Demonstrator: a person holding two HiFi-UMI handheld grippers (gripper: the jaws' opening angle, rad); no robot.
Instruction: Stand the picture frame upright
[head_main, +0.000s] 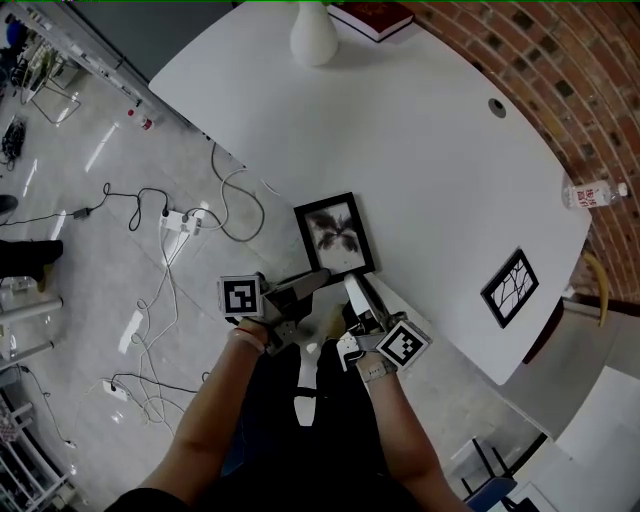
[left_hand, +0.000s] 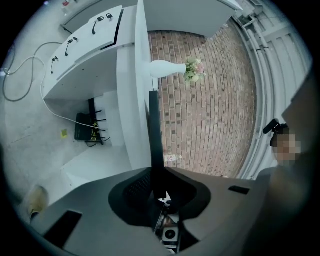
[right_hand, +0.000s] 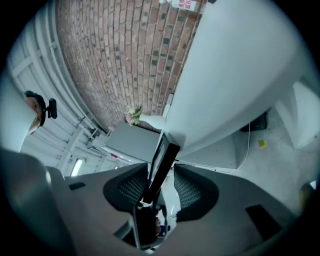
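Observation:
A black picture frame (head_main: 335, 235) with a dark flower-like print sits at the near edge of the white table (head_main: 430, 150). My left gripper (head_main: 315, 278) is shut on the frame's near left corner. In the left gripper view the frame (left_hand: 155, 135) runs edge-on straight out of the closed jaws of my left gripper (left_hand: 159, 176). My right gripper (head_main: 352, 285) is at the near right corner. In the right gripper view the frame's edge (right_hand: 164, 160) lies between the jaws of my right gripper (right_hand: 160, 182), which stand open with a gap on the right side.
A second black frame (head_main: 510, 288) is on the table's right end. A white vase (head_main: 313, 35) and a red book (head_main: 372, 17) stand at the far edge, and a water bottle (head_main: 593, 194) lies by the brick wall. Cables and a power strip (head_main: 180, 220) lie on the floor to the left.

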